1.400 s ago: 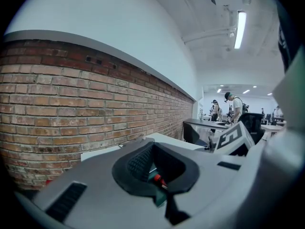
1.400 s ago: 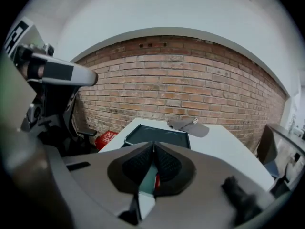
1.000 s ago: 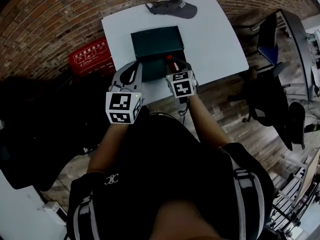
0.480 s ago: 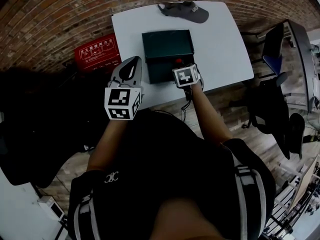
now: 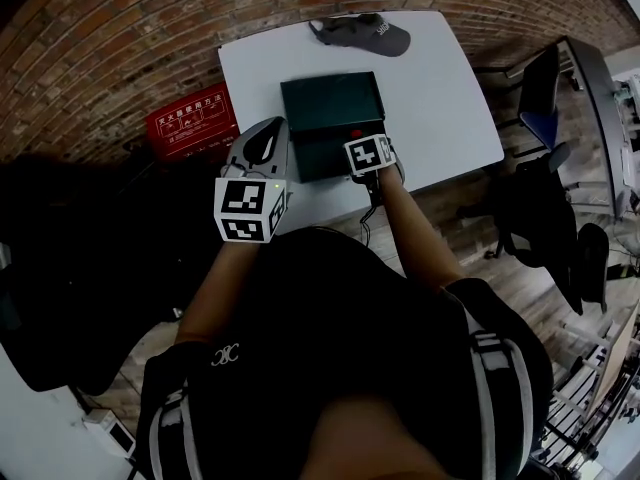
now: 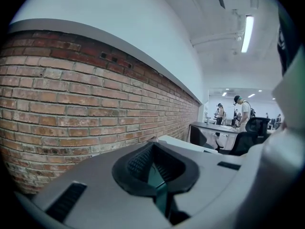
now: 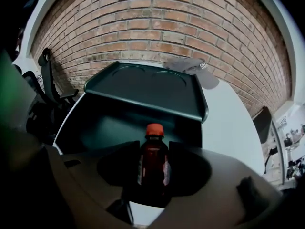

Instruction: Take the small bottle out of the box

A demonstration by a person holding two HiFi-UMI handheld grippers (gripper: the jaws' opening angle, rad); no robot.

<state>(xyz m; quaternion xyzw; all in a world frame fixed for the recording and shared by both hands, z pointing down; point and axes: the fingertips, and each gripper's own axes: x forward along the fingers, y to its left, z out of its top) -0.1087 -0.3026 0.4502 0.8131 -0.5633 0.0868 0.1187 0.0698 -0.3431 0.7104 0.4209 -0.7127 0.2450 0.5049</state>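
Note:
A small dark bottle (image 7: pixel 153 162) with an orange-red cap stands upright at the front of the open dark green box (image 5: pixel 330 103). In the head view only its cap (image 5: pixel 357 131) shows past the marker cube. My right gripper (image 7: pixel 153 173) has a jaw on either side of the bottle. Those jaws are opening, close to the bottle's sides without visibly pressing on it. The bottle's base is hidden behind the gripper body. My left gripper (image 5: pixel 266 133) hovers at the box's left edge, tilted up toward the brick wall, fingers together and nothing held.
The box lid (image 7: pixel 147 87) stands raised at the back of the white table (image 5: pixel 440 98). A dark baseball cap (image 5: pixel 362 32) lies at the table's far edge. A red case (image 5: pixel 190 120) sits on the floor to the left. Office chairs (image 5: pixel 540 88) stand to the right.
My right gripper has moved forward toward the box, so the bottle now sits between its jaws. The left gripper has stayed beside the box's left edge.

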